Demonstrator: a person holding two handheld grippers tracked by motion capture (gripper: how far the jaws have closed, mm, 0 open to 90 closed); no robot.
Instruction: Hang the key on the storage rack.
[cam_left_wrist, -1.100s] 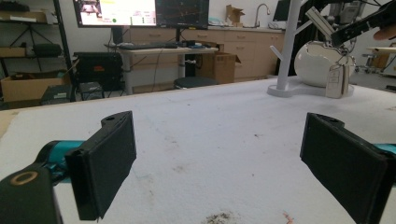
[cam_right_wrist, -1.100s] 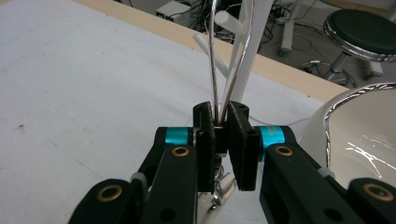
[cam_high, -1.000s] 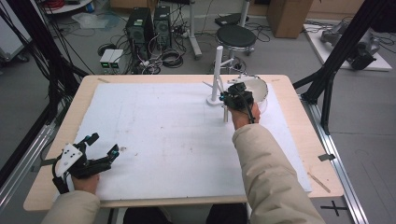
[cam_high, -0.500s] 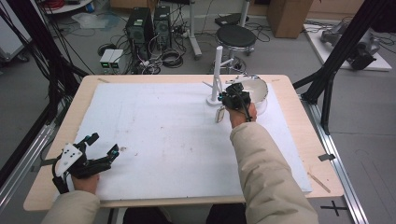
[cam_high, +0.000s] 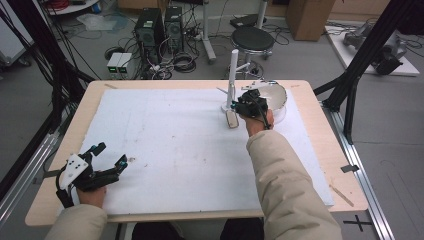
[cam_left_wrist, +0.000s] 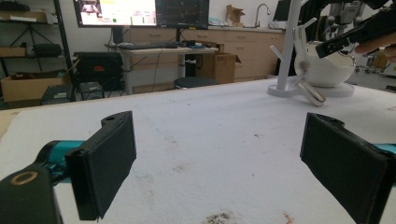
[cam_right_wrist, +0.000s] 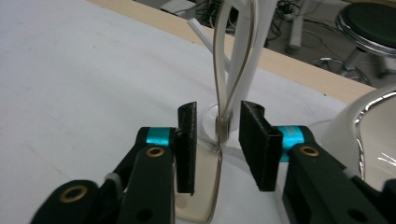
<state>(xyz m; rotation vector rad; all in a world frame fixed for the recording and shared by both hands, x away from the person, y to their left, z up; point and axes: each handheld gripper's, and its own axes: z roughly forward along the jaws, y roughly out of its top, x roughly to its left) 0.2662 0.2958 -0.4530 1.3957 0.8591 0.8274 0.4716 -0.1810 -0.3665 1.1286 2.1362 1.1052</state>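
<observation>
A white peg stand (cam_high: 233, 75) rises at the table's far right, beside a white bowl (cam_high: 276, 94). A utensil with a beige head (cam_high: 231, 119) and a thin looped metal handle leans at the stand's base. My right gripper (cam_high: 242, 106) is at that base. In the right gripper view its jaws (cam_right_wrist: 218, 135) stand open on either side of the metal handle (cam_right_wrist: 219, 93), with a gap on both sides. The beige head (cam_right_wrist: 201, 196) lies below them. My left gripper (cam_high: 111, 155) rests open and empty near the front left edge, its jaws (cam_left_wrist: 219, 163) wide apart.
A white mat (cam_high: 175, 145) covers most of the wooden table (cam_high: 320, 150). A stool (cam_high: 252, 37), computer cases and cables stand on the floor beyond the far edge. The left gripper view shows the stand (cam_left_wrist: 289, 42), the bowl (cam_left_wrist: 329, 70) and the utensil (cam_left_wrist: 310, 91) far off.
My right gripper has edged slightly left, closer to the stand's base. The left gripper has not moved.
</observation>
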